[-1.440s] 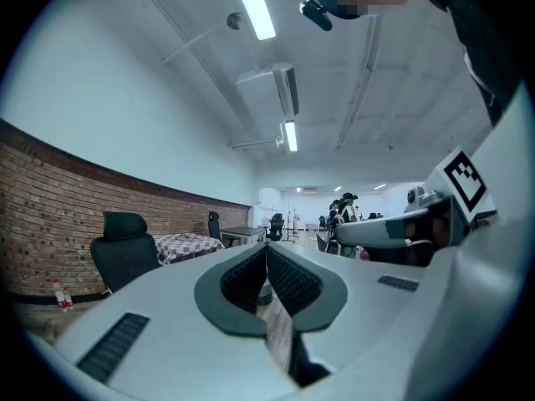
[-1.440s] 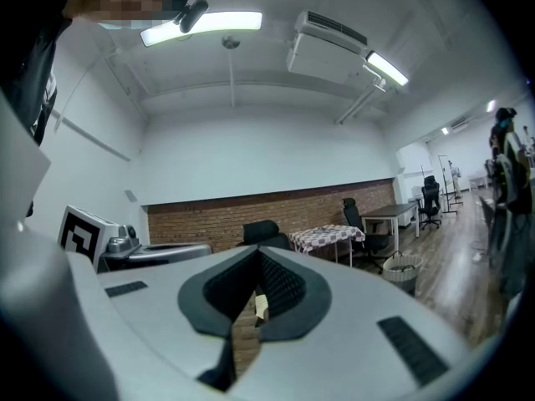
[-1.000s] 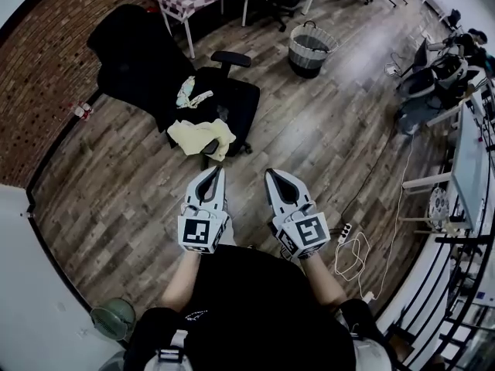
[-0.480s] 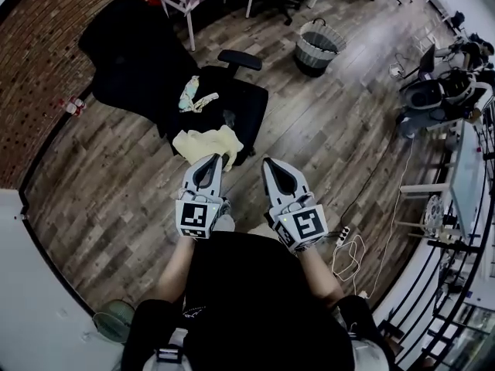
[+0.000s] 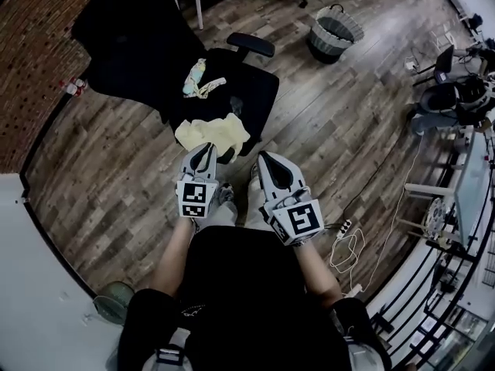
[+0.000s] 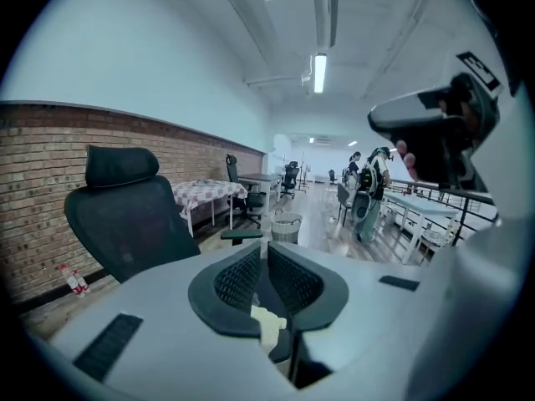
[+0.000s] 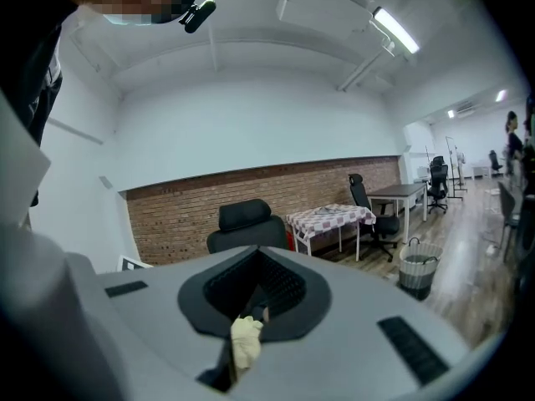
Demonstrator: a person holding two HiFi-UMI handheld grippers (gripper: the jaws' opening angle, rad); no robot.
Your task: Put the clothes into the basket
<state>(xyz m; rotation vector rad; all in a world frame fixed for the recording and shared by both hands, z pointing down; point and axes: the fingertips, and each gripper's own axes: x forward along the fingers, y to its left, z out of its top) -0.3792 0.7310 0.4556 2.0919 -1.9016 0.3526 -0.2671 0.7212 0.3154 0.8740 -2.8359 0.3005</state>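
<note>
Both grippers have closed in on the chair [image 5: 255, 91]: the left gripper [image 5: 203, 152] now reaches the near edge of the yellow cloth [image 5: 213, 132] on the seat, with the right gripper [image 5: 266, 161] beside it. Each has its jaws together, holding nothing. If they stay shut, they will likely shove the cloth off the seat. The basket [image 5: 336, 31] stands well apart, so a weak pinch could drop the cloth on the way.
</note>
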